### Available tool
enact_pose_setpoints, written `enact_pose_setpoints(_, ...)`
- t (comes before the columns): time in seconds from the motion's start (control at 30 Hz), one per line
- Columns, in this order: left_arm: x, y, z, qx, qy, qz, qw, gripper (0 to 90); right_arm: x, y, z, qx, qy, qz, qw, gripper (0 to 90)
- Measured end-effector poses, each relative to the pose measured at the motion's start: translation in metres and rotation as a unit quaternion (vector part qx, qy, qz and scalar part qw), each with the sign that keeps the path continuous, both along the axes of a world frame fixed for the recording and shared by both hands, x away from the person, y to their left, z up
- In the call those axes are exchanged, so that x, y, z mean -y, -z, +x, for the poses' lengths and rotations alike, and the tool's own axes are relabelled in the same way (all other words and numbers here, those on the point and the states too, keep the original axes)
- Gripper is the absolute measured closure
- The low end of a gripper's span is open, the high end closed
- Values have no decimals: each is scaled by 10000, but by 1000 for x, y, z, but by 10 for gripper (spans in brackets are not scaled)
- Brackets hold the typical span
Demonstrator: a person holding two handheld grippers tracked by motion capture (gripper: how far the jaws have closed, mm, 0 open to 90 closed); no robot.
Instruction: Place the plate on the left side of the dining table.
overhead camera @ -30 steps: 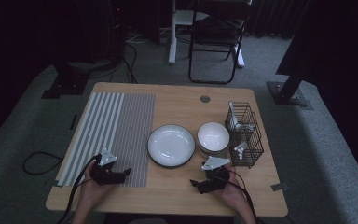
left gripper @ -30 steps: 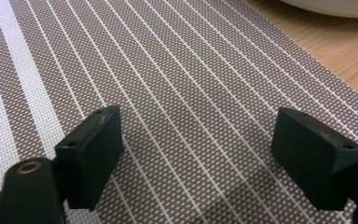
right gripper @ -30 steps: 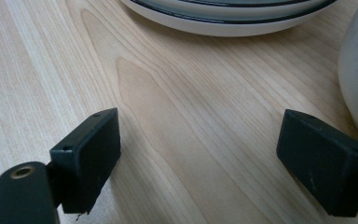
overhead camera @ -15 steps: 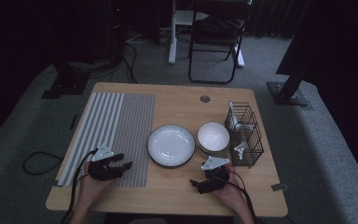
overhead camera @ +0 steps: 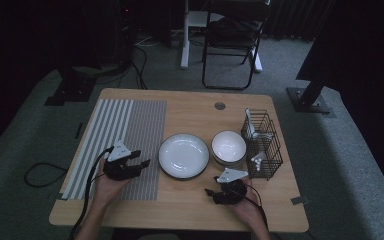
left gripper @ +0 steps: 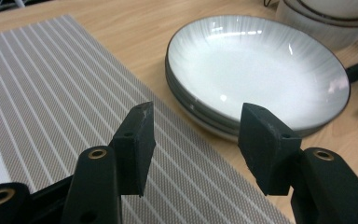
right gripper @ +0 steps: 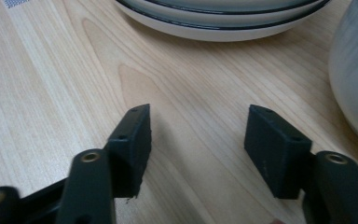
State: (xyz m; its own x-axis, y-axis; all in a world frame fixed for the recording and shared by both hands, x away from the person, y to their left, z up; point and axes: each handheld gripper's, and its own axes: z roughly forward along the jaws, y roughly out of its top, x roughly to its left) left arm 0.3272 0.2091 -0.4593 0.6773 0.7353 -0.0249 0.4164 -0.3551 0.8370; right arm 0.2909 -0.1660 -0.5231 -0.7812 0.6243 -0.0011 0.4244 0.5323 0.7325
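**A:** From the high view, your left gripper has come up off the striped placemat and moved toward the stack of plates; a second ago it sat lower, near the mat's front edge. Your right gripper rests on the wooden table where it was, in front of the stacked bowls and the wire basket.

**B:** And the left gripper view?

**A:** Your jaws stand apart with nothing between them, above the placemat, aimed at the near rim of the plates. It looks like two or three plates stacked, though the rims blur together.

**B:** The right gripper view?

**A:** Your jaws have just been closing in but remain open and empty over bare table. The plates lie ahead, and a bowl is just beside the right jaw.
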Motion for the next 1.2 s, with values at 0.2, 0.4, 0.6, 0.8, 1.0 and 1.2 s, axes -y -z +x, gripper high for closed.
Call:
enact_pose_setpoints(0.2, 21, -4, 19, -16, 102, 79, 9999, 501, 0, 0, -2, 51, 44, 40, 10000, 586)
enact_pose_setpoints(0.4, 37, -6, 32, -25, 134, 168, 9998, 510, -3, -1, -4, 93, 48, 14, 9999, 660)
enact_pose_setpoints(0.6, 47, -5, 47, -132, 25, 321, 9994, 552, -8, -5, -7, 299, 115, -112, 9994, 709)
enact_pose_setpoints(0.8, 52, 0, 62, -262, -95, 472, 9985, 575, -12, -19, -5, 567, 247, 93, 9980, 756)
enact_pose_setpoints(1.0, 54, 6, 73, -351, -203, 387, 9984, 600, -23, -29, -2, 822, 269, 101, 9962, 804)
enact_pose_setpoints(1.2, 58, 12, 82, -502, -183, 393, 9978, 684, -27, -33, 2, 953, 327, 139, 9948, 831)
